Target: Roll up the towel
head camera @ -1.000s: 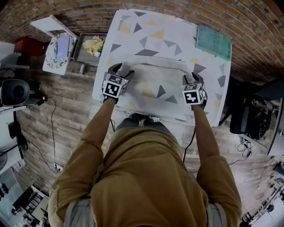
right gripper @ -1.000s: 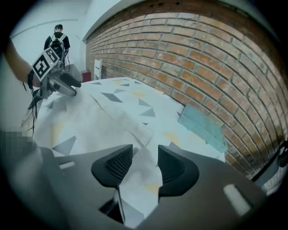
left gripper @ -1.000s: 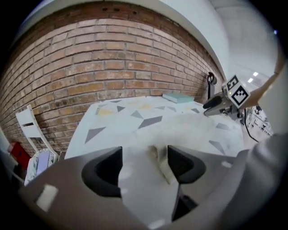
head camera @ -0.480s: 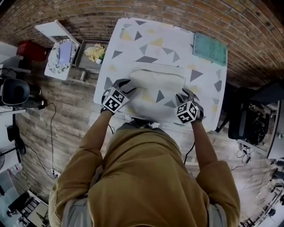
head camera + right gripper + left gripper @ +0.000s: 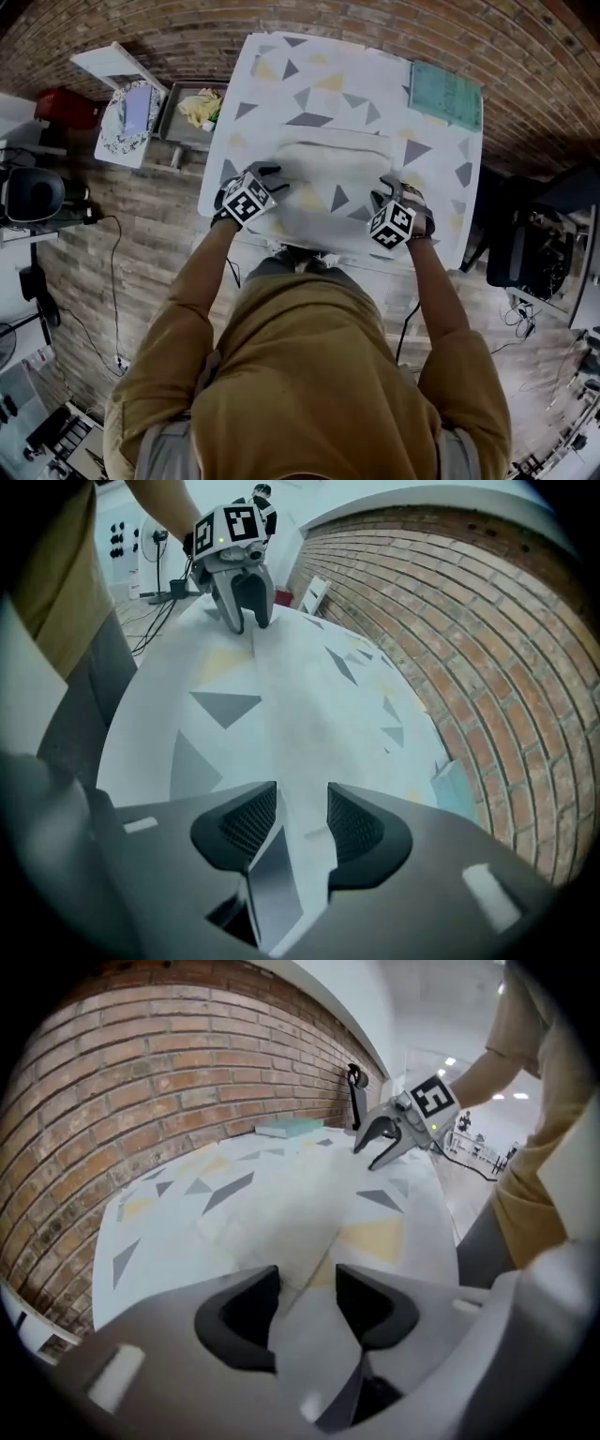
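At the near edge: person [image 5: 309, 375] leans in; the torso blocks the table [image 5: 319, 80] rim in the head view.
Left gripper [image 5: 307, 1288]: jaws just been closing, pinched on the towel [image 5: 333, 178], left end.
Right gripper [image 5: 292, 817]: clamped on its right end.
Towel: across the table's near half.
Far right corner: green pad [image 5: 446, 95] by the brick wall [image 5: 141, 1082].
Head view only: tray [image 5: 192, 111] beside the table's left.

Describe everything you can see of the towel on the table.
The towel is a soft pale cloth printed with grey and yellow triangles, much like the table cover it lies on. It looks folded, with a thicker fold along its far edge. Its near edge is pinched near both ends: the left tongs, whose jaws have just been closing, and the right tongs each clamp fabric.
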Motion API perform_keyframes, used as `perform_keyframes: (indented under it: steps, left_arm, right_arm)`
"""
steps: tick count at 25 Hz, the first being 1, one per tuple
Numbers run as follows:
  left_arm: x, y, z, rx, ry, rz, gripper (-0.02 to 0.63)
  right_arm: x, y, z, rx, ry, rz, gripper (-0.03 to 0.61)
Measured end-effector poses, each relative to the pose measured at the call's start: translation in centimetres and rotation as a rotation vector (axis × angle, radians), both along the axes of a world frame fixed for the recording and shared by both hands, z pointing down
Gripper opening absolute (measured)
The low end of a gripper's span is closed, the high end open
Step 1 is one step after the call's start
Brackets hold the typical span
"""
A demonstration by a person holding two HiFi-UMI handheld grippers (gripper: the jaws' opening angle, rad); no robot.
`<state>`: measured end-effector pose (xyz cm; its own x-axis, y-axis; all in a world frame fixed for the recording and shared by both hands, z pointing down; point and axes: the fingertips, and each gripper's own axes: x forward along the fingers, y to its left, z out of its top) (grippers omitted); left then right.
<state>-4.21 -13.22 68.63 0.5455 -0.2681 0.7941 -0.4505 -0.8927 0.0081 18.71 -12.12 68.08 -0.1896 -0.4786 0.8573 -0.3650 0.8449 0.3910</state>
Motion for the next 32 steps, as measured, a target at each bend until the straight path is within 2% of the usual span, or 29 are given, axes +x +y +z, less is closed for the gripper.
perform_keyframes:
  steps: [4, 7, 10, 15, 19, 22, 27, 32]
  left_arm:
    - [-0.2, -0.3, -0.1, -0.042, 0.036, -0.03, 0.209]
    - [-0.4, -0.5, -0.2, -0.036, 0.04, -0.031, 0.189]
    - [-0.7, -0.8, -0.2, -0.024, 0.037, -0.049, 0.162]
    - [-0.7, -1.2, -0.2, -0.009, 0.027, -0.061, 0.142]
    - [-0.9, -1.0, -0.2, -0.029, 0.063, -0.123, 0.123]
    - [-1.0, 0.3, -0.4, -0.057, 0.072, -0.118, 0.114]
    - [-1.4, 2.7, -1.2, -0.12, 0.174, -0.188, 0.104]
    - [-1.4, 3.7, -3.8, -0.13, 0.254, -0.219, 0.098]
  right_arm:
    - [0.4, -0.3, 0.2, -0.031, -0.004, 0.023, 0.156]
    - [1.2, -0.7, 0.3, -0.033, -0.006, 0.05, 0.15]
    - [1.1, -0.7, 0.4, -0.057, -0.006, 0.028, 0.147]
    - [0.8, 0.1, 0.7, -0.072, -0.015, 0.035, 0.061]
    - [0.6, 0.6, 0.4, -0.065, -0.04, 0.064, 0.036]
    - [0.5, 1.2, -0.6, -0.09, -0.094, 0.101, 0.031]
    - [0.7, 3.4, -1.7, -0.181, -0.169, 0.149, 0.031]
    - [0.8, 4.5, -3.4, -0.22, -0.218, 0.166, 0.031]
